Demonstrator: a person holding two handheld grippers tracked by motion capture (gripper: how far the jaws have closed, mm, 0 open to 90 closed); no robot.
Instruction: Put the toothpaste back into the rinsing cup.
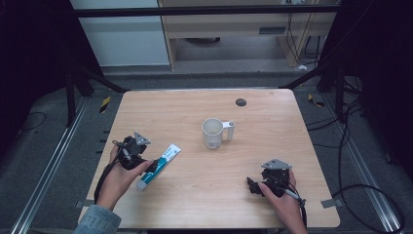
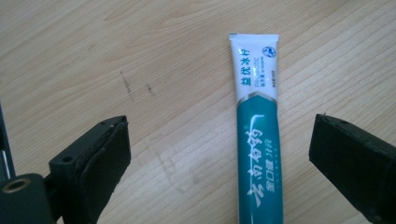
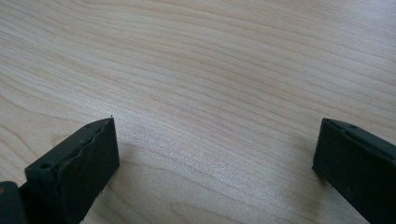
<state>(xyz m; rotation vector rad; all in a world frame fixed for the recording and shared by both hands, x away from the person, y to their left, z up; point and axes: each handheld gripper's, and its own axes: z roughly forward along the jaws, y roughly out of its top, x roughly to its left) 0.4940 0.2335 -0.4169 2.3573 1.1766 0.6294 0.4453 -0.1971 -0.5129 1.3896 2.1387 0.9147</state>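
1. While the toothpaste tube (image 2: 258, 140) lies flat on the wooden table (image 1: 272, 165) at its left front, the left gripper (image 1: 152, 167) hovers over it; the step in hand looks like the approach for a pick-up.
2. Its jaws stand wide apart, straddling the tube and touching nothing; the tube sits nearer the right-hand jaw in the left gripper view.
3. Next, I judge, it must centre, lower and close across the tube's body.
4. The right gripper (image 1: 251, 185) rests near the right front edge, jaws spread wide, empty; the white mug (image 1: 213, 133) stands mid-table, well apart.
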